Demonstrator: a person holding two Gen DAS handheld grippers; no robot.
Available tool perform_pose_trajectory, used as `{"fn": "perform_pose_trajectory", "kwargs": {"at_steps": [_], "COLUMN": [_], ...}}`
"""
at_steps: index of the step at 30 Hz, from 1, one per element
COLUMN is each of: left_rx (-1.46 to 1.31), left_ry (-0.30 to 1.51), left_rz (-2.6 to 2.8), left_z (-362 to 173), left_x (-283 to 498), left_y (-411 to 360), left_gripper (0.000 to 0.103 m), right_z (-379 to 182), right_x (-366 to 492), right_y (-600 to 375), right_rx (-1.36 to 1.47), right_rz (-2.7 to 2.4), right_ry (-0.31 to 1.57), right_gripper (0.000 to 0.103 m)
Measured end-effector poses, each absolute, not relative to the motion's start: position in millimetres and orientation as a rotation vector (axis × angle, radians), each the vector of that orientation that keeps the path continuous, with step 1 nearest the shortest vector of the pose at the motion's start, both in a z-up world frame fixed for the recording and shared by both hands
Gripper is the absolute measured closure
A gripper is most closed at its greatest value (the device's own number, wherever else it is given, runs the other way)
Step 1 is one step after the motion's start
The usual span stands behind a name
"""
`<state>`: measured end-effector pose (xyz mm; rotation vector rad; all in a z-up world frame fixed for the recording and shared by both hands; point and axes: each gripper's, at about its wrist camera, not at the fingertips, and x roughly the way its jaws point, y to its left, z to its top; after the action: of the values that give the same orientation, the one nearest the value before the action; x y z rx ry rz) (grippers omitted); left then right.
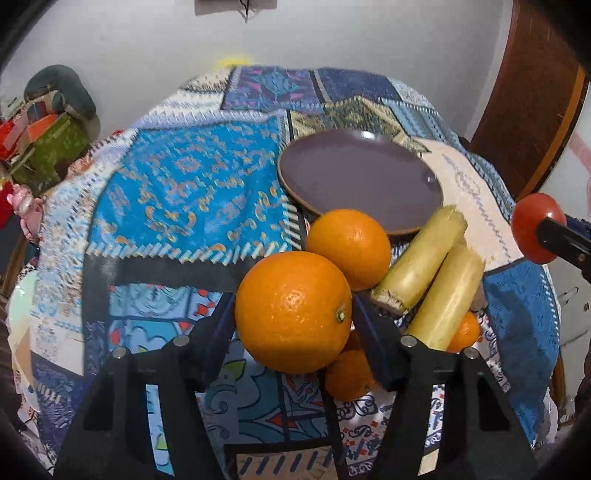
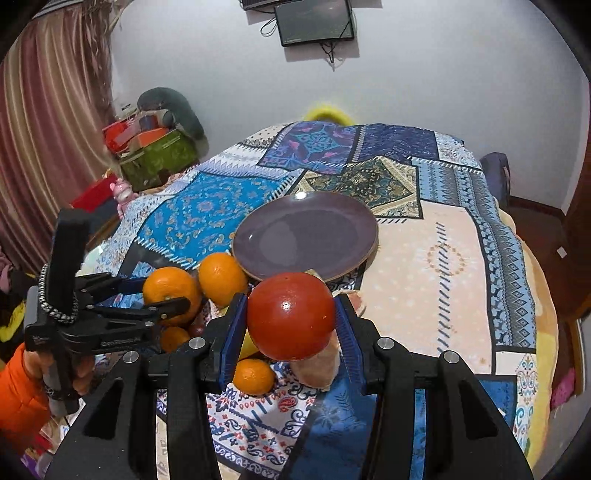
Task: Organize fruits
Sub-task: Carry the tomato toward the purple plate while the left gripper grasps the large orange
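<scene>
My left gripper [image 1: 293,314] is shut on a large orange [image 1: 291,312] and holds it above the patterned cloth; it also shows in the right wrist view [image 2: 171,295]. My right gripper [image 2: 291,321] is shut on a red tomato [image 2: 291,315], also seen at the right edge of the left wrist view [image 1: 535,227]. An empty purple plate [image 1: 360,177] [image 2: 306,234] lies just beyond the fruit. A second orange [image 1: 349,249] [image 2: 221,278], two pale yellow stalk pieces [image 1: 419,258], and small oranges [image 1: 347,374] [image 2: 253,376] lie on the cloth.
The round table is covered by a blue patchwork cloth [image 1: 184,192] [image 2: 443,258]. Boxes and clutter [image 2: 151,147] stand at the far left by a curtain. A wall screen [image 2: 314,22] hangs behind. A wooden door [image 1: 524,92] is at the right.
</scene>
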<state>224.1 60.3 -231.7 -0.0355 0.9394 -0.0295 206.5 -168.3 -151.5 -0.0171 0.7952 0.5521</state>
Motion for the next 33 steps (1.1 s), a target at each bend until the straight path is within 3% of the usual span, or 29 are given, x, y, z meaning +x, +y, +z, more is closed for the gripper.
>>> {"fn": "perform_pose_trajectory", "kwargs": {"at_steps": [20, 33], "left_rx": [-0.021, -0.005], "left_ry": [0.704, 0.681], "left_rz": [-0.051, -0.023], "left_z": [-122, -122], "left_x": [241, 288], "left_y": [39, 34], "left_gripper": [0.04, 0.04], "right_z": [-90, -86], "right_x": [229, 274], "right_y": [-180, -172], "right_rx": [-0.056, -0.053], "right_rz": [0.478, 0.438], "right_ry": [0.575, 0.525], "right_gripper": [0.059, 0.059]}}
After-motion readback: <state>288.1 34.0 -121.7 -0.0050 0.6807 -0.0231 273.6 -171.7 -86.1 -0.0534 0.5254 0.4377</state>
